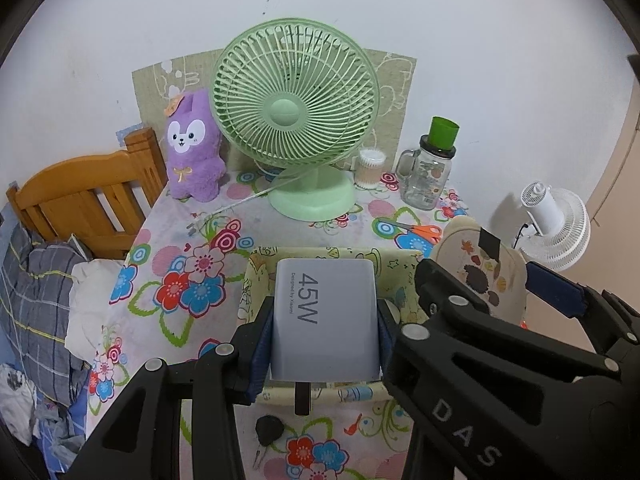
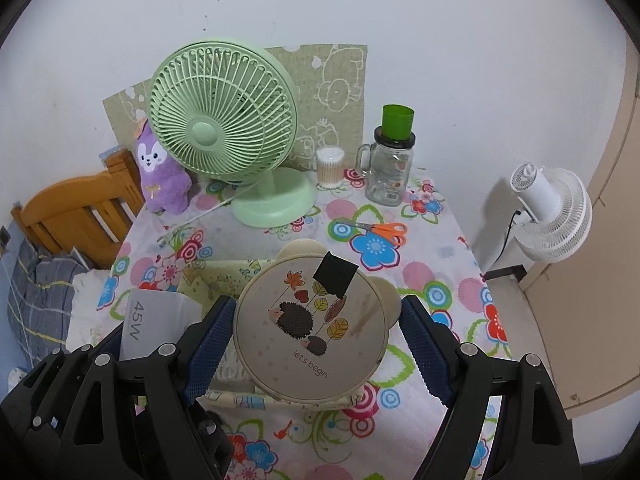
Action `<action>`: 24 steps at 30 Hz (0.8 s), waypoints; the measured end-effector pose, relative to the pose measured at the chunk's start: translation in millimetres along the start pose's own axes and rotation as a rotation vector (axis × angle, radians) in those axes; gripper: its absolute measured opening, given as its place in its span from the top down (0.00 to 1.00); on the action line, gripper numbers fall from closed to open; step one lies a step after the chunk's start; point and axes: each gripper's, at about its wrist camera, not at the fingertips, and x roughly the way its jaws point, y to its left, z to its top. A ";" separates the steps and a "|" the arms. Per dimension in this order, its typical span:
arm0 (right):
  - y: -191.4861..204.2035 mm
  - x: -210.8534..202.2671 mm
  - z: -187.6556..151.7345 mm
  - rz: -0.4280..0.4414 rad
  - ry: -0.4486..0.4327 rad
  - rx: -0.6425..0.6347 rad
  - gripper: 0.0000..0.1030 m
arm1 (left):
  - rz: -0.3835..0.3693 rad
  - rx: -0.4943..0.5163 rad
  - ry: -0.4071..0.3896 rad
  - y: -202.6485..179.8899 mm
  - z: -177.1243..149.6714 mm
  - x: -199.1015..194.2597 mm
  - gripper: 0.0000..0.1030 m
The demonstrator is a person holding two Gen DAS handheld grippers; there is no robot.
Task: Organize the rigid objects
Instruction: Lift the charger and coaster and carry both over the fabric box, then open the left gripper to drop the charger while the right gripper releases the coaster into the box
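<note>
The left gripper [image 1: 324,344] clamps the charger [image 1: 325,320] above the basket [image 1: 400,270] near the table's front edge, beside it the right gripper [image 2: 316,340] pinches the round lid [image 2: 312,328], and bare cloth lies between basket and fan [image 1: 296,120]

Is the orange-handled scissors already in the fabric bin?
No, the scissors lie on the floral tablecloth behind the fabric bin, near the glass jar.
</note>
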 end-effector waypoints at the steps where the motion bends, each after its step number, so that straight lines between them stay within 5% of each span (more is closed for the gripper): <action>1: 0.3 2.8 0.7 0.000 0.003 -0.003 0.18 | 0.002 -0.005 0.004 1.1 0.9 3.9 0.54; 24: -4.3 77.1 5.6 0.045 0.128 -0.029 0.19 | 0.045 -0.022 0.124 11.1 7.7 84.3 0.54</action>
